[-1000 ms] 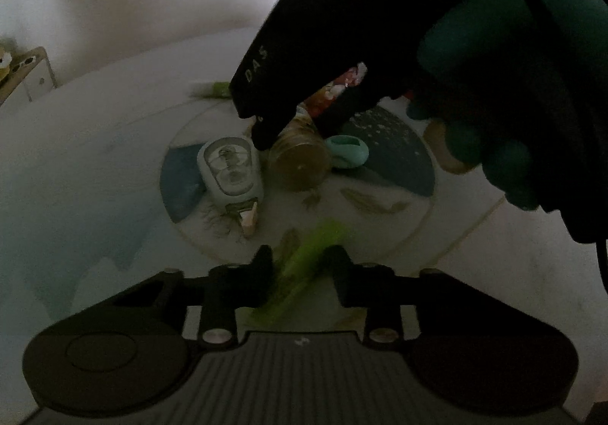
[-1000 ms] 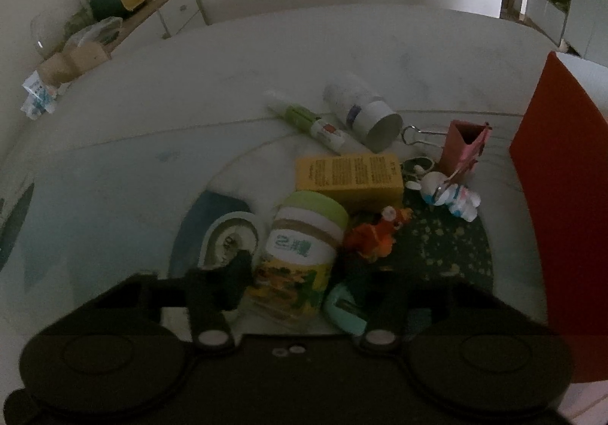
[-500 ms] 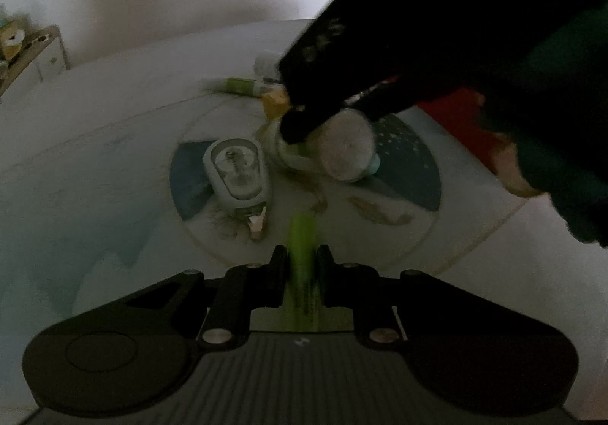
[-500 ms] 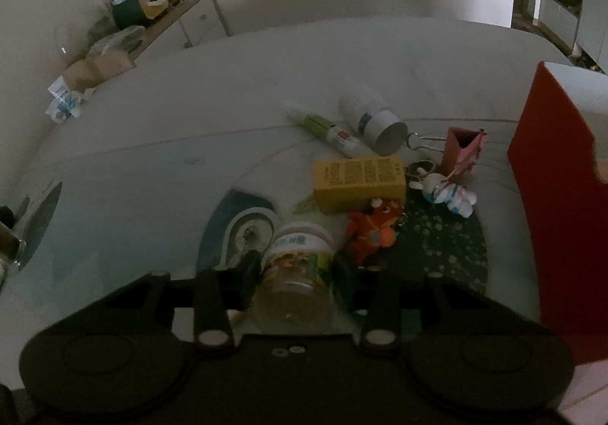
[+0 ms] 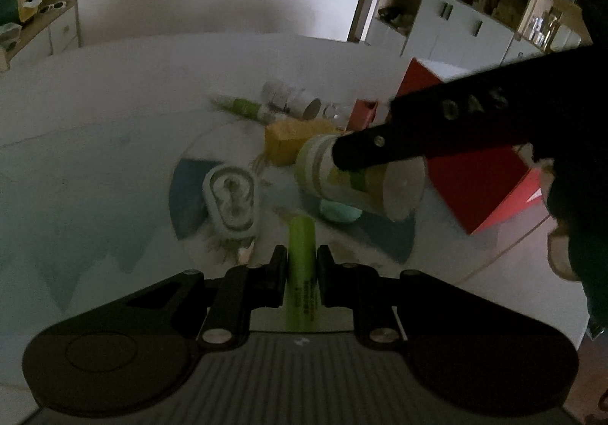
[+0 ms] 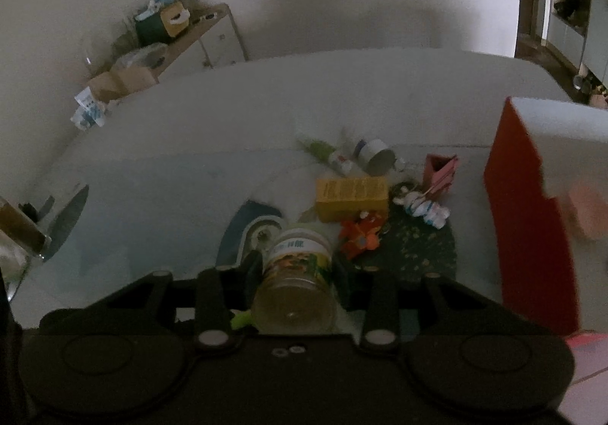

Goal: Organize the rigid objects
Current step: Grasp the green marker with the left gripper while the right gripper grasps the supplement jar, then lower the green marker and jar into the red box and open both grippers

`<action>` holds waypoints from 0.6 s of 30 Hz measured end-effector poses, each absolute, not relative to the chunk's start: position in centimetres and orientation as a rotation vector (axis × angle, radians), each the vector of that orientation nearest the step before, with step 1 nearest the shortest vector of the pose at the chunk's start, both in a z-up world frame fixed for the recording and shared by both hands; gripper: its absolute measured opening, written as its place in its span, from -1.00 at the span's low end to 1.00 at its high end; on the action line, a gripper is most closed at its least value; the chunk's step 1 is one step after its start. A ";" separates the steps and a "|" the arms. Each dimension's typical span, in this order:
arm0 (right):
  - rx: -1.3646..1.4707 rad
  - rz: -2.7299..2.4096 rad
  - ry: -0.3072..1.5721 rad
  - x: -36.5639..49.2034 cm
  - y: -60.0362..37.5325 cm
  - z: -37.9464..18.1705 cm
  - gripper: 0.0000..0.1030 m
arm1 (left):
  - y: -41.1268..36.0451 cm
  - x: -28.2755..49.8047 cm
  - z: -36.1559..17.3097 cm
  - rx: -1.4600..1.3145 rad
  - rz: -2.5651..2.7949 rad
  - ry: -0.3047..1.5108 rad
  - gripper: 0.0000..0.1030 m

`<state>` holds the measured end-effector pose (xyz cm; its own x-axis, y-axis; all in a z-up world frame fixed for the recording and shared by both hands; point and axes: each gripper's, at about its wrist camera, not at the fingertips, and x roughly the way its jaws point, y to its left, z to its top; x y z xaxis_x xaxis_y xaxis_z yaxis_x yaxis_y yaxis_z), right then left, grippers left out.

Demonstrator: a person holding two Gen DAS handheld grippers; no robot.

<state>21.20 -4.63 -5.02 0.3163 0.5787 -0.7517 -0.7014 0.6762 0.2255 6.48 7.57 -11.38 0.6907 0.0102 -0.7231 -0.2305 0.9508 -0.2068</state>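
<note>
My left gripper (image 5: 301,254) is shut on a lime-green tube (image 5: 301,235), which points forward above the table. My right gripper (image 6: 297,263) is shut on a clear jar (image 6: 296,295) with a pale green lid and a printed label. The jar is off the table, lid away from the camera. In the left wrist view the jar (image 5: 361,178) hangs tilted under the right gripper's black finger (image 5: 380,147), above the round patterned mat (image 5: 383,238). A red box (image 6: 528,235) stands at the right.
On the mat lie a white oval case (image 5: 231,200), a teal piece (image 5: 340,214), a yellow box (image 6: 351,197), an orange toy (image 6: 359,237), a white-and-blue figure (image 6: 421,208), a pink binder clip (image 6: 440,174), a white bottle (image 6: 374,155) and a green-white tube (image 6: 326,155). A cluttered sideboard (image 6: 182,37) lines the wall.
My left gripper closed on the green tube and raised it. My right gripper tightened on the jar and lifted it up and to the right, off the mat.
</note>
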 end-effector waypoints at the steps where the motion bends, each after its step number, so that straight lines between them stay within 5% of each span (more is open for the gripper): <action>1: -0.148 0.848 0.911 21.3 -5.0 -4.6 -0.25 | 7.5 6.7 -10.9 -0.291 0.136 0.795 -0.68; 18: -0.056 0.820 0.794 26.0 -13.7 0.3 -0.25 | 2.1 13.8 -4.2 -0.263 0.074 0.763 -0.68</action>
